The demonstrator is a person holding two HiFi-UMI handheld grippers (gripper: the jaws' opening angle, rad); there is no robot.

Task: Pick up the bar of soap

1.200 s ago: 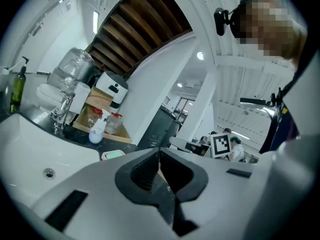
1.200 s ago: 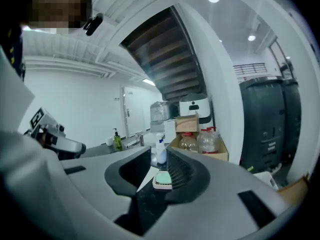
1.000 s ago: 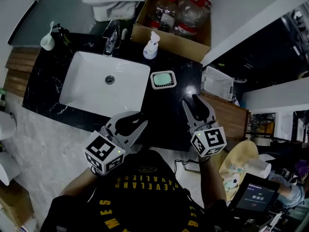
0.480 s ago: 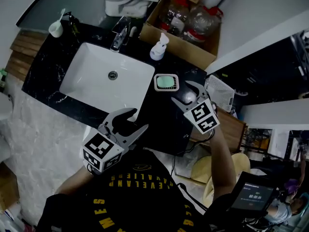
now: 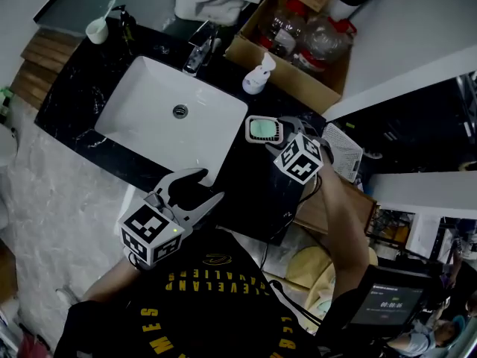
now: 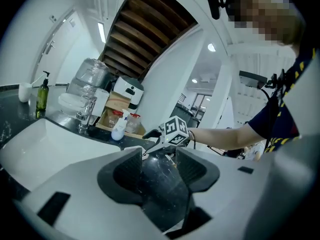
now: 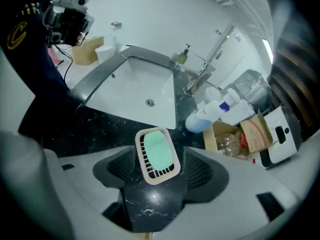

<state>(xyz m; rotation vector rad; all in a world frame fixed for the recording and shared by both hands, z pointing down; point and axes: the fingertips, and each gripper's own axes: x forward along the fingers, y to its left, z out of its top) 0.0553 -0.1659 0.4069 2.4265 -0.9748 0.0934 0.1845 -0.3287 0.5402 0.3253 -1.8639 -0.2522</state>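
A pale green bar of soap (image 5: 262, 130) (image 7: 159, 149) lies in a white slotted dish (image 5: 250, 128) (image 7: 161, 173) on the black counter (image 5: 246, 181), right of the sink. My right gripper (image 5: 279, 133) (image 7: 161, 160) points steeply down over the dish. Its jaws have just been opening; the dish with the soap sits between them, and the pads stand clear of its sides. My left gripper (image 5: 200, 188) (image 6: 160, 164) hovers at the counter's front edge. Its jaws have just opened wide and hold nothing.
The white sink (image 5: 138, 129) with its faucet (image 5: 200, 48) fills the counter's left. A white pump bottle (image 5: 257, 79) stands behind the dish. Behind that is a cardboard box of bottles (image 5: 302, 69). A white basket (image 5: 344, 149) sits to the right.
My right gripper has travelled from the counter's front edge to above the soap dish and tipped downward. The left gripper's jaws stand wider than a second ago.
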